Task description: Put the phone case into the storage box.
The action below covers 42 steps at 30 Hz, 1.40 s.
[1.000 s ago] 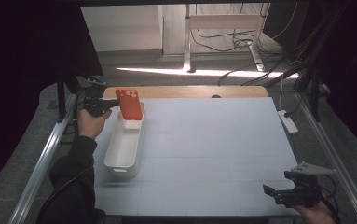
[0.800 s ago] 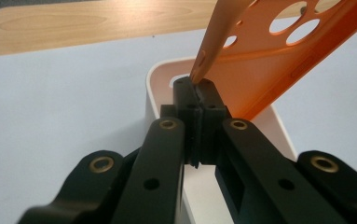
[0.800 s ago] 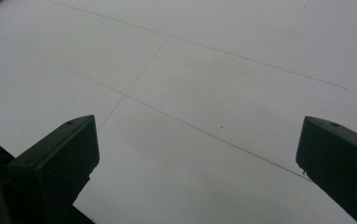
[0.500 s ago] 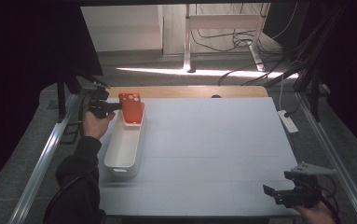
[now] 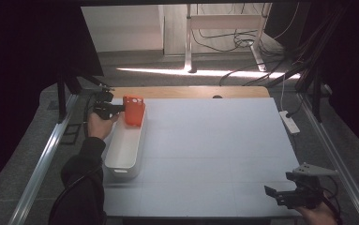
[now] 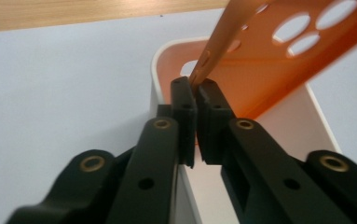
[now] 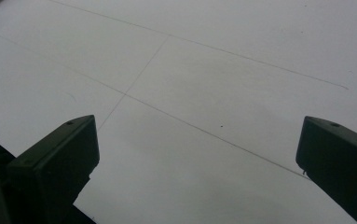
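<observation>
High view: left gripper (image 5: 119,108) at the far left of the table (image 5: 214,140), jaws just eased a little apart yet pinching the edge of an orange phone case (image 5: 134,111). Case held tilted over the far end of a long white tray (image 5: 123,152), its lower edge dipping inside. Right gripper (image 5: 273,194) low at the near right corner, well apart from both.

Left gripper view: jaws near-shut, case edge (image 6: 204,65) caught between the tips, round holes showing, tray rim (image 6: 160,60) just beyond.

Right gripper view: jaws spread wide over bare table (image 7: 190,93), nothing between.
</observation>
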Available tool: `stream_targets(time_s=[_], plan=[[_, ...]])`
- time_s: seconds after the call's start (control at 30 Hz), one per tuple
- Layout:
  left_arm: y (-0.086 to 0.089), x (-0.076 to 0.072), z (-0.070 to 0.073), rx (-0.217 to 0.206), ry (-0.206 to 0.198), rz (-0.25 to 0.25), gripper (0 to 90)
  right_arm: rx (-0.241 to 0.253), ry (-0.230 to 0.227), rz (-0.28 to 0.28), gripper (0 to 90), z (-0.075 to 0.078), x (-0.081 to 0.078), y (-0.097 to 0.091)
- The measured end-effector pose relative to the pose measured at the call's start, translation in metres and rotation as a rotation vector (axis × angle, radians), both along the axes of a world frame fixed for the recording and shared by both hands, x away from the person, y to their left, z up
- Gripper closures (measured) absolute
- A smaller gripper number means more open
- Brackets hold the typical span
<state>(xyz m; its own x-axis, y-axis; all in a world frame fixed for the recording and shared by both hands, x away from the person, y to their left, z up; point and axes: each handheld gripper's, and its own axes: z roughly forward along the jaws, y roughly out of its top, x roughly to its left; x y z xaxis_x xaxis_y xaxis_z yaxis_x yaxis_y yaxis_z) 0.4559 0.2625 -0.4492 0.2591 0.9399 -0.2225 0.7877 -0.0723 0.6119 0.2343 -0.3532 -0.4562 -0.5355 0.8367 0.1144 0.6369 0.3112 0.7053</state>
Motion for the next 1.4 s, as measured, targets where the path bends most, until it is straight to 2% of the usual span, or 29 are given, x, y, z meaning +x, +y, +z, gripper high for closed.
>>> stream_targets(time_s=[0.07, 0.37, 0.5, 0.77, 0.87, 0.93, 1.17, 1.4], plan=[[-0.002, 0.000, 0.001, 0.000, -0.022, 0.008, 77.7, 0.000, 0.000, 0.000, 0.0, 0.000, 0.000, 0.000], [-0.003, -0.001, 0.004, 0.021, -0.062, 0.002, 61.5, -0.001, 0.000, 0.002, 0.0, 0.000, 0.000, 0.000], [-0.003, -0.001, 0.004, 0.016, -0.067, -0.005, 55.4, 0.000, 0.001, 0.002, 0.0, 0.000, 0.000, 0.000], [-0.005, -0.004, 0.005, -0.007, -0.097, -0.033, 34.6, -0.001, -0.001, 0.003, 0.0, 0.000, 0.000, 0.000], [-0.006, -0.006, 0.005, -0.004, -0.105, -0.041, 32.3, -0.001, -0.001, 0.003, 0.0, 0.000, 0.000, 0.000], [-0.007, -0.007, 0.006, -0.020, -0.111, -0.047, 27.9, -0.001, -0.002, 0.004, 0.0, 0.000, 0.000, 0.000], [-0.009, -0.012, 0.007, -0.015, -0.129, -0.076, 19.9, -0.002, -0.001, 0.004, 0.0, 0.000, 0.000, 0.001], [-0.008, -0.020, 0.010, -0.036, -0.145, -0.101, 13.2, -0.003, 0.000, 0.005, 0.0, 0.000, 0.000, 0.001]])
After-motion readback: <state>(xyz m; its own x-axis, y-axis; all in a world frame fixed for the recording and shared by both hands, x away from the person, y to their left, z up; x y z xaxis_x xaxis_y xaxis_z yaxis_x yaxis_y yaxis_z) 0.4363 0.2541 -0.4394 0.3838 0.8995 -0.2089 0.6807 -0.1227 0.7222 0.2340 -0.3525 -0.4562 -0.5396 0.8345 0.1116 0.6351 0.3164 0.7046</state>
